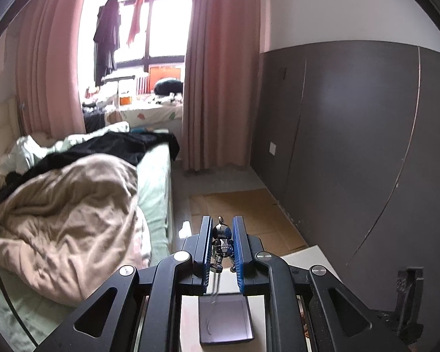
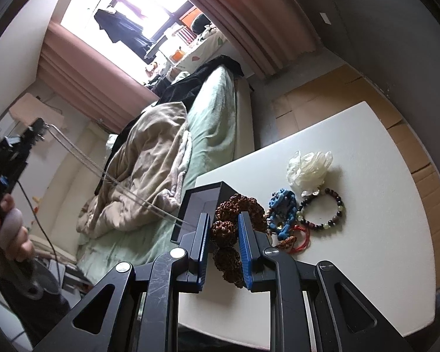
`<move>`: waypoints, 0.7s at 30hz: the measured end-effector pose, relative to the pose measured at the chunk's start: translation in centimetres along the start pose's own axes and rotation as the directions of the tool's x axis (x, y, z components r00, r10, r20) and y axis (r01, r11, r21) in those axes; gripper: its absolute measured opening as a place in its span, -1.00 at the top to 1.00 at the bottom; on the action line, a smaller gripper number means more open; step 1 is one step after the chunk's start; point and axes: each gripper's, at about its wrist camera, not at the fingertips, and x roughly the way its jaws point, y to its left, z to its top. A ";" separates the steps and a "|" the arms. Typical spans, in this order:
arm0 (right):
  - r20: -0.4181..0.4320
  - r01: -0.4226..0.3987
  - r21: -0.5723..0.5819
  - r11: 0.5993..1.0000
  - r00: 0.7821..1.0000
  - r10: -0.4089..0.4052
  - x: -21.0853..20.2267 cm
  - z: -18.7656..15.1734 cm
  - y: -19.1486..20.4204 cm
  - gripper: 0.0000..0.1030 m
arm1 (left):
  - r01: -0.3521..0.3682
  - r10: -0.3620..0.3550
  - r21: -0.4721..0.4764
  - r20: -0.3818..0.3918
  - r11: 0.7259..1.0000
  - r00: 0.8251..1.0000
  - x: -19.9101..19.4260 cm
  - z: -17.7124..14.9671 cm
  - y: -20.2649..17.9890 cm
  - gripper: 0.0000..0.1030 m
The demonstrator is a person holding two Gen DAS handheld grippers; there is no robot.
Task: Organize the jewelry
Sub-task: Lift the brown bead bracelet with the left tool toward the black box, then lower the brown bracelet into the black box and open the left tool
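My left gripper (image 1: 222, 234) is shut on a silver bear-shaped pendant (image 1: 222, 242). Its thin chain (image 1: 215, 286) hangs down into the open dark box (image 1: 226, 321) below. In the right wrist view the left gripper (image 2: 33, 130) is raised at far left and the chain (image 2: 108, 176) runs down to the dark box (image 2: 201, 205) on the white table (image 2: 366, 234). My right gripper (image 2: 224, 230) is shut on a brown rough-bead bracelet (image 2: 237, 214) lying on the table beside the box.
To the right of the bracelet lie a blue cord bracelet (image 2: 281, 208), a red string bracelet (image 2: 300, 239), a dark bead bracelet (image 2: 322, 209) and a white flower ornament (image 2: 308, 168). A bed (image 2: 161, 146) stands left of the table. Cardboard (image 2: 322, 102) covers the floor.
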 end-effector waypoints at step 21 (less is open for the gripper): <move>0.011 0.011 0.000 1.000 1.000 -0.011 1.3 -0.3 0.6 0.60 | 0.041 -0.087 -0.214 -0.212 0.976 0.973 9.6 -11.3 2.8 0.73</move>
